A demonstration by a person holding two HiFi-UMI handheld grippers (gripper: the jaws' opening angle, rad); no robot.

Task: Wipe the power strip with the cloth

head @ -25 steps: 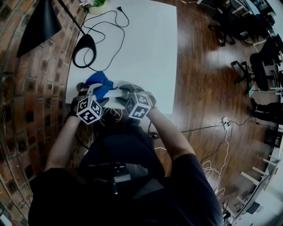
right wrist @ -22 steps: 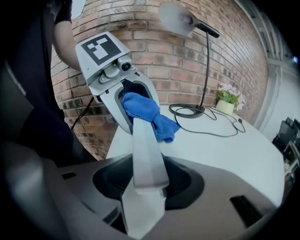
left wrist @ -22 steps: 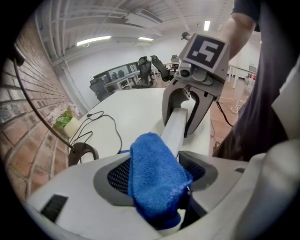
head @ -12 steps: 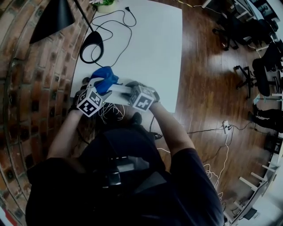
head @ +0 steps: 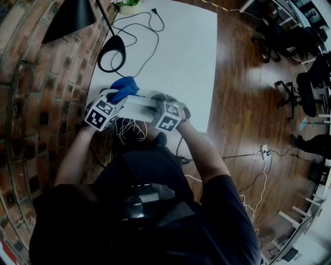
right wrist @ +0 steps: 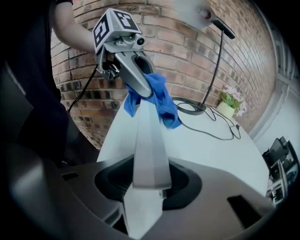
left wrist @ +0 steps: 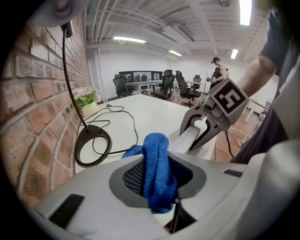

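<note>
My left gripper point(head: 119, 97) is shut on a blue cloth point(head: 124, 85); its jaws have just been closing with the cloth between them. In the left gripper view the cloth point(left wrist: 157, 171) stands bunched up between the pads. My right gripper point(head: 151, 106) is shut on one end of a long white power strip point(head: 138, 105), held over the table's near edge. In the right gripper view the power strip point(right wrist: 147, 145) runs from my jaws up to the left gripper point(right wrist: 140, 86), where the cloth point(right wrist: 162, 102) hangs against its far end.
A white table point(head: 181, 52) carries a black lamp base point(head: 112, 53) with a coiled black cable and a small potted plant point(head: 125, 6) at the far end. A brick wall point(head: 41, 103) lies to the left. Loose cables point(head: 248, 155) run over the wooden floor, with office chairs beyond.
The left gripper has rolled and risen a little with the cloth now pinched in its jaws. The right gripper and the power strip have hardly moved.
</note>
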